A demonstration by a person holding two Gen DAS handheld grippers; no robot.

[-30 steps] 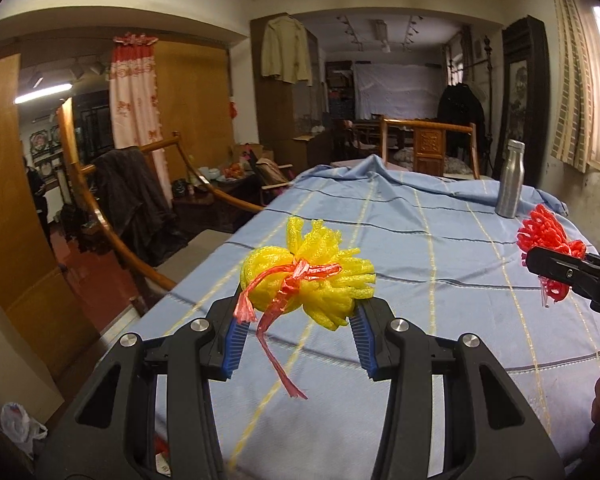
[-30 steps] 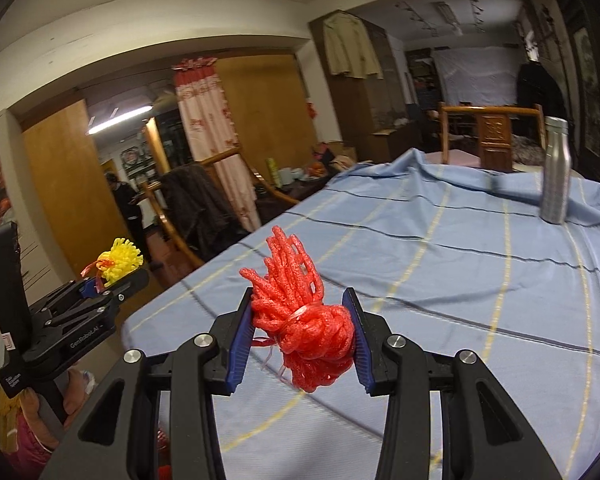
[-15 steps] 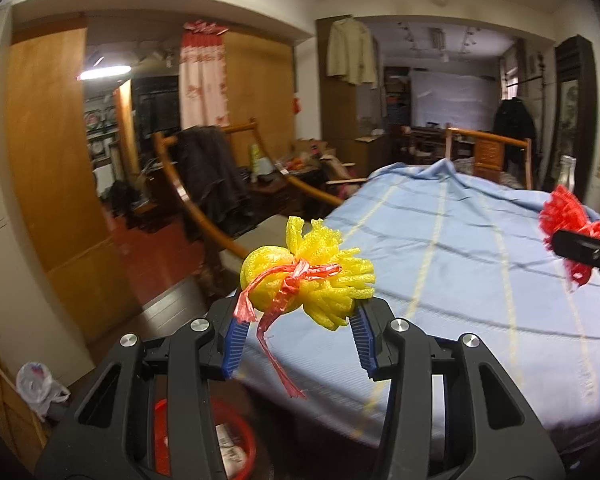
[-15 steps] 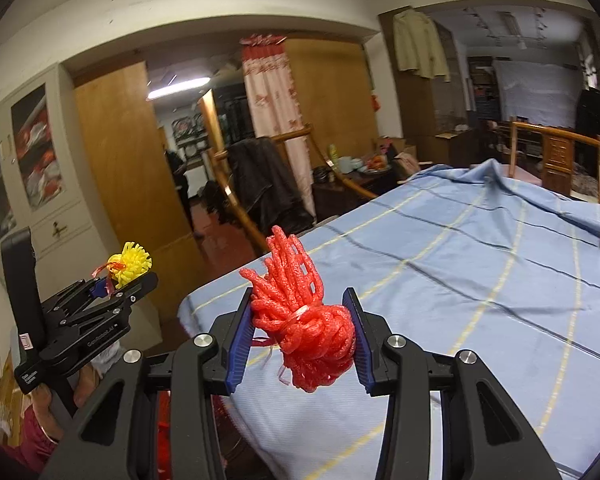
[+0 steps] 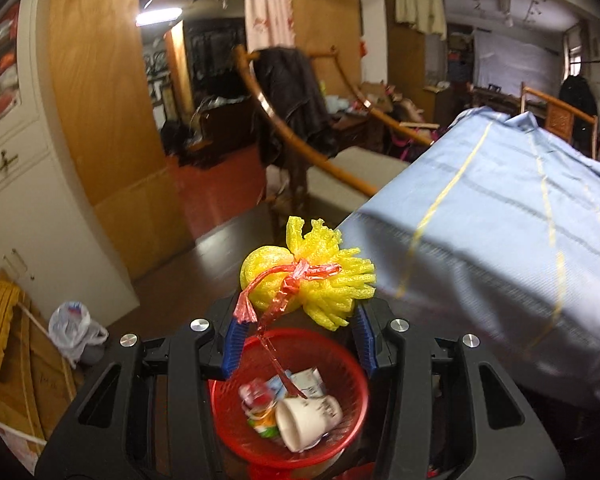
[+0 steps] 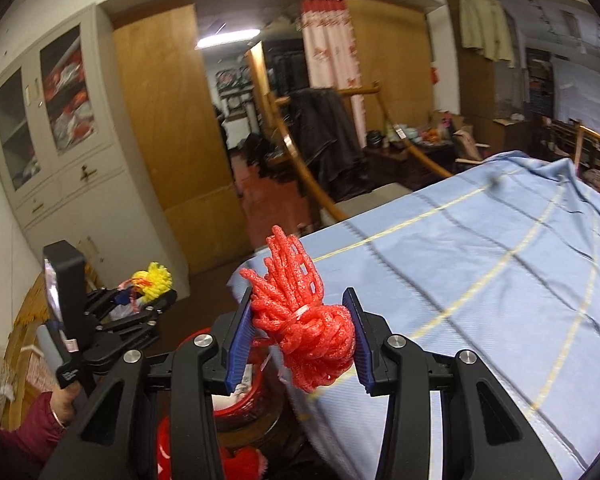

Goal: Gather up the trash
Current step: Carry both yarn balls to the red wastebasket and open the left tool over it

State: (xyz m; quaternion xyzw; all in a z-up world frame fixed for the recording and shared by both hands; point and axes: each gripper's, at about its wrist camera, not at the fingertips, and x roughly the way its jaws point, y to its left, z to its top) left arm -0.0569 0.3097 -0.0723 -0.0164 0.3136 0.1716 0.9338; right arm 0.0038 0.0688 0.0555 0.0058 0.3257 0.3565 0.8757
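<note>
My left gripper (image 5: 298, 336) is shut on a yellow foam net (image 5: 312, 280) tied with a red strip. It hangs above a red mesh basket (image 5: 342, 372) that holds a white paper cup (image 5: 308, 420) and wrappers. My right gripper (image 6: 300, 340) is shut on a bunched red foam net (image 6: 304, 316), over the corner of the blue-clothed table (image 6: 480, 280). In the right wrist view the left gripper (image 6: 148, 300) with the yellow foam net (image 6: 156, 280) shows at the left. Part of the red basket (image 6: 256, 396) shows behind the right gripper's left finger.
The table with the blue cloth (image 5: 520, 232) fills the right side. A bamboo chair with a dark coat (image 5: 292, 92) stands beyond the corner. A white cabinet (image 5: 16, 184) and a plastic bag (image 5: 74, 328) are on the left. A sleeve and hand (image 6: 40, 432) hold the left gripper.
Both grippers swung left off the table toward its corner, still holding their nets. The left one dipped, and the red basket came into view beneath it.
</note>
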